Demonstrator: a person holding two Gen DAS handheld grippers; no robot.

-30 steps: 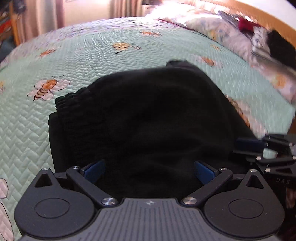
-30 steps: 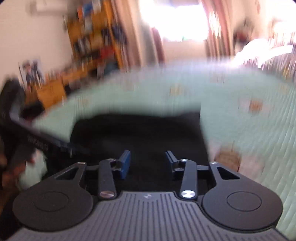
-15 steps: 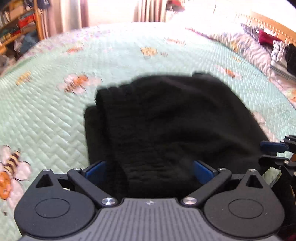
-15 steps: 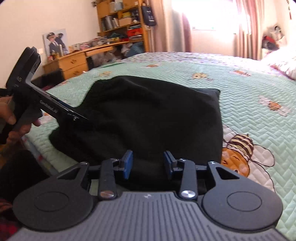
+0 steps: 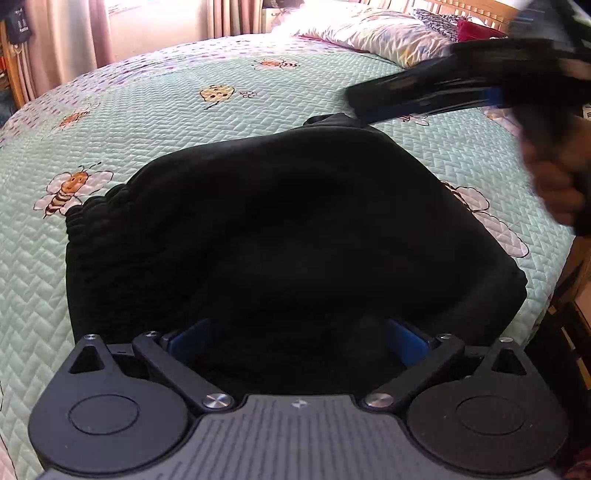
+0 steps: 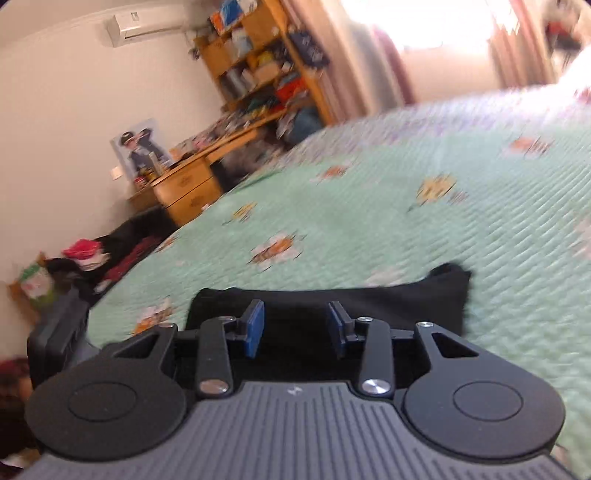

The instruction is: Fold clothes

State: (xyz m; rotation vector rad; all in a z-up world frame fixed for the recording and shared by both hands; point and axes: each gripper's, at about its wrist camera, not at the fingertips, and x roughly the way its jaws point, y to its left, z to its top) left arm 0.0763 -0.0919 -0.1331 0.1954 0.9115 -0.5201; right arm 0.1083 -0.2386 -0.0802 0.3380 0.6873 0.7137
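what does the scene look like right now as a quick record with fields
garment: black folded fleece garment, lying flat
surface: mint green quilted bedspread with bee print
left gripper: jaws wide apart over the garment's near edge, nothing pinched
right gripper: jaws apart, nothing between the pads, above the garment's far edge
pillow: pale floral pillow at the headboard
background: wooden bookshelf

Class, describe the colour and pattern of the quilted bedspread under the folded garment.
Mint-green quilted bedspread with cartoon bees, under the black folded garment; clearest in the left wrist view.
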